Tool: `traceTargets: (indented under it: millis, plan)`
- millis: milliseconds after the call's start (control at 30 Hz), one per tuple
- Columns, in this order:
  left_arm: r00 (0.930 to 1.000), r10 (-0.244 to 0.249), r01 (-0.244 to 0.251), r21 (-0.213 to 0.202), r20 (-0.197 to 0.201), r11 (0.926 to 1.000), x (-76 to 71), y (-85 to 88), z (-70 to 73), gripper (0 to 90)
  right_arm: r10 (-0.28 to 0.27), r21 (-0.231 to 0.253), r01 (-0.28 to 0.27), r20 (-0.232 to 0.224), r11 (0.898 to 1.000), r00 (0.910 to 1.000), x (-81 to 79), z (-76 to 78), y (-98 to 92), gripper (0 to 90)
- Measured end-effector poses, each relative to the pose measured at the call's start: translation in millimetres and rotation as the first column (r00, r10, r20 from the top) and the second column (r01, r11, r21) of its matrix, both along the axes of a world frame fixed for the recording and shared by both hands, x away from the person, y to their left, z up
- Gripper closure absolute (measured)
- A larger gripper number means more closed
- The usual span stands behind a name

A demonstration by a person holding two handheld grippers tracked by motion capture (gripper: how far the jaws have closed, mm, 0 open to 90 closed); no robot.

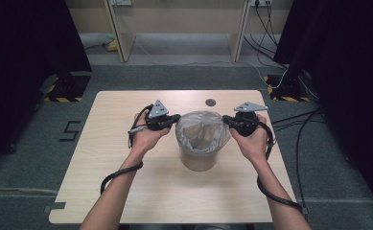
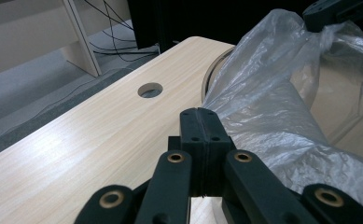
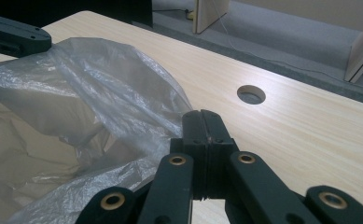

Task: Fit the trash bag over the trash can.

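Note:
A round beige bin [image 1: 199, 160] stands mid-table, lined with a clear plastic bag [image 1: 203, 127] whose rim is pulled up above it. My left gripper [image 1: 177, 118] sits at the bin's left side. In the left gripper view its jaws [image 2: 200, 112] are pressed together, and the bag [image 2: 272, 93] runs into their right side. At the bin's right side my right gripper [image 1: 225, 120] also has its jaws [image 3: 202, 114] pressed together, and the bag's edge [image 3: 76, 79] reaches them from the left. The film stretches between the two grippers.
The wooden table [image 1: 126, 191] has a round cable hole [image 1: 210, 102] just behind the bin. Cables trail from both grippers along the forearms. Beyond the table's far edge are grey floor, desk legs [image 1: 119, 38] and loose cables.

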State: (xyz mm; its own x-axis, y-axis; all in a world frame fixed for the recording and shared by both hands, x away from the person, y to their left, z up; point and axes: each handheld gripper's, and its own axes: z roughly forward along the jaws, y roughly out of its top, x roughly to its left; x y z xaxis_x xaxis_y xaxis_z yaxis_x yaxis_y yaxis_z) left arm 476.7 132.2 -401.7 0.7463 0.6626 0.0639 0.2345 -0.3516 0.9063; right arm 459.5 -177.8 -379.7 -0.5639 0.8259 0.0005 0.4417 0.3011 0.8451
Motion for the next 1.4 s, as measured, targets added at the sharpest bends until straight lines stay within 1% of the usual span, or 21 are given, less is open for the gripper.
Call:
traceTargets:
  millis: [200, 233, 267, 300, 433, 567, 700, 800, 867, 900, 933, 967, 1000, 1033, 1100, 1133, 1167, 1200, 1233, 1300, 1400]
  plan:
    - [0.9999, 0.006, -0.006, -0.024, -0.013, 0.9997, 3.7, 0.3, -1.6, 89.9, 0.007, 0.010, -0.007, -0.018, 1.000, 0.9998, 3.3, -3.7, -2.2, 89.2]
    - [0.9999, 0.013, -0.013, -0.023, -0.010, 0.9996, 4.4, 0.6, -1.7, 89.9, 0.004, 0.001, -0.004, -0.033, 1.000, 0.9995, 4.3, -5.6, -2.8, 86.1]
    - [0.9999, 0.013, -0.013, -0.023, -0.010, 0.9996, 4.4, 0.6, -1.7, 89.9, 0.004, 0.001, -0.004, -0.033, 1.000, 0.9995, 4.3, -5.6, -2.8, 86.1]
    - [0.9999, 0.014, -0.015, -0.021, -0.008, 0.9997, 4.3, 0.9, -1.6, 89.9, -0.008, 0.007, 0.009, -0.033, 1.000, 0.9994, 3.9, -6.1, -4.4, 79.9]
    - [0.9999, 0.013, -0.013, -0.013, -0.005, 0.9998, 4.2, 0.6, -1.4, 89.8, -0.024, 0.024, 0.024, 0.005, 0.999, 0.9997, -2.1, 1.5, -8.7, 75.5]
    - [0.9999, 0.015, -0.015, -0.004, 0.003, 0.9999, 3.6, 0.0, -0.9, 89.8, -0.005, 0.031, 0.004, 0.043, 1.000, 0.9990, -11.5, 12.8, -12.0, 71.6]
    - [0.9998, 0.018, -0.018, -0.003, 0.003, 0.9998, 3.6, 0.3, -1.1, 89.8, 0.036, 0.028, -0.038, 0.064, 0.999, 0.9973, -22.6, 19.3, -12.5, 67.2]
    - [0.9998, 0.019, -0.019, -0.002, 0.006, 0.9998, 3.4, 0.6, -0.5, 89.8, 0.063, 0.026, -0.066, 0.092, 0.997, 0.9938, -30.5, 24.0, -12.9, 65.0]
    - [0.9998, 0.020, -0.020, -0.003, 0.006, 0.9998, 3.4, 0.5, -0.4, 89.7, 0.075, 0.021, -0.077, 0.090, 0.997, 0.9931, -32.6, 25.2, -12.1, 63.9]
    - [0.9998, 0.020, -0.020, -0.003, 0.008, 0.9998, 3.6, 0.1, -0.4, 89.7, 0.104, 0.005, -0.105, 0.087, 0.994, 0.9908, -34.6, 25.5, -10.4, 62.1]
    - [0.9998, 0.020, -0.020, -0.003, 0.008, 0.9998, 3.6, 0.1, -0.4, 89.7, 0.104, 0.005, -0.105, 0.087, 0.994, 0.9908, -34.6, 25.5, -10.4, 62.1]
    - [0.9998, 0.020, -0.020, -0.003, 0.007, 0.9998, 3.6, -0.4, -0.6, 89.7, 0.118, -0.016, -0.117, 0.069, 0.993, 0.9907, -33.9, 22.8, -8.9, 61.0]
    - [0.9998, 0.020, -0.020, 0.001, 0.008, 0.9998, 3.6, -0.6, -0.6, 89.7, 0.120, -0.021, -0.119, 0.064, 0.993, 0.9907, -33.3, 21.7, -8.7, 60.9]
    - [0.9998, 0.020, -0.020, 0.001, 0.008, 0.9998, 3.6, -0.8, -0.6, 89.7, 0.126, -0.029, -0.125, 0.047, 0.992, 0.9909, -31.7, 18.7, -8.3, 61.1]
    - [0.9998, 0.019, -0.019, 0.001, 0.008, 0.9998, 3.6, -1.0, -0.6, 89.8, 0.126, -0.034, -0.125, 0.037, 0.992, 0.9913, -29.9, 15.9, -8.4, 62.9]
    - [0.9998, 0.018, -0.018, 0.003, 0.010, 0.9998, 3.7, -1.5, -0.6, 89.8, 0.123, -0.035, -0.122, 0.028, 0.992, 0.9920, -28.4, 13.2, -8.5, 68.1]
    - [0.9998, 0.017, -0.017, 0.003, 0.011, 0.9998, 4.0, -2.1, -0.4, 89.8, 0.112, -0.031, -0.112, 0.019, 0.993, 0.9935, -25.4, 9.8, -9.8, 79.7]
    - [0.9998, 0.017, -0.017, 0.003, 0.011, 0.9998, 4.0, -2.1, -0.4, 89.8, 0.112, -0.031, -0.112, 0.019, 0.993, 0.9935, -25.4, 9.8, -9.8, 79.7]
    - [0.9998, 0.016, -0.016, 0.005, 0.013, 0.9999, 4.2, -2.7, -0.2, 89.8, 0.098, -0.003, -0.098, 0.022, 0.995, 0.9950, -22.1, 8.8, -11.7, 87.0]
    - [0.9998, 0.016, -0.016, 0.006, 0.013, 0.9999, 4.3, -2.9, -0.1, 89.8, 0.080, 0.012, -0.080, 0.026, 0.997, 0.9965, -18.0, 8.4, -12.8, 89.3]
    - [0.9998, 0.016, -0.016, 0.007, 0.014, 0.9998, 4.7, -3.7, 0.1, 89.7, 0.054, 0.009, -0.055, 0.024, 0.998, 0.9982, -10.6, 5.1, -13.0, 90.0]
